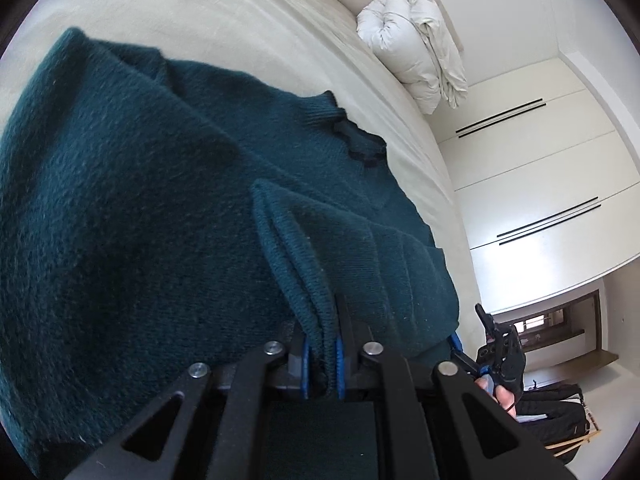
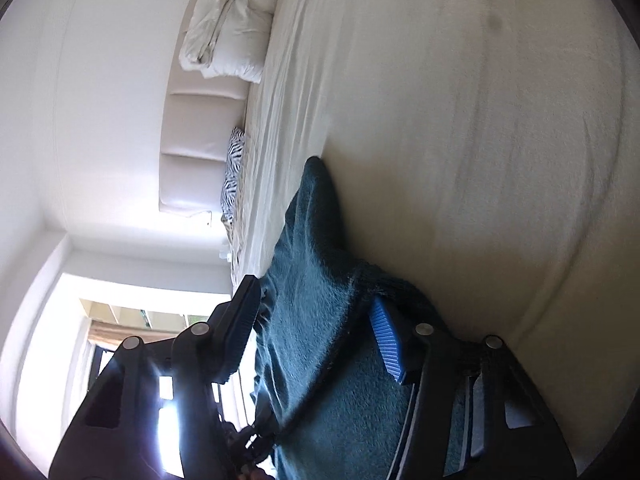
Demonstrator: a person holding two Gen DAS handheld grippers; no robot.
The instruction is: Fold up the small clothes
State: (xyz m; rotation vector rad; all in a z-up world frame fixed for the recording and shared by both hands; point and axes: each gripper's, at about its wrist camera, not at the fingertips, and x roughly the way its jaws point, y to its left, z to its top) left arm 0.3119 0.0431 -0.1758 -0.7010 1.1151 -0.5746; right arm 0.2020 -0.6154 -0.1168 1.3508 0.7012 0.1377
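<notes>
A dark teal knitted sweater (image 1: 140, 200) lies spread on the cream bed (image 1: 224, 20), its neck toward the right of the left wrist view. My left gripper (image 1: 323, 356) is shut on the sweater's ribbed hem edge (image 1: 296, 264), which bunches up between the blue pads. My right gripper (image 2: 316, 320) is open, its jaws wide apart, with sweater fabric (image 2: 316, 320) lying between and over the fingers (image 2: 386, 340). The right gripper also shows in the left wrist view (image 1: 496, 344), just past the sweater's right edge.
A folded white duvet (image 1: 416, 52) lies by the padded headboard (image 2: 192, 152). A zebra-striped cushion (image 2: 232, 172) sits beside it. White wardrobe doors (image 1: 532, 184) stand past the bed. Bare cream sheet (image 2: 480, 120) lies beyond the sweater.
</notes>
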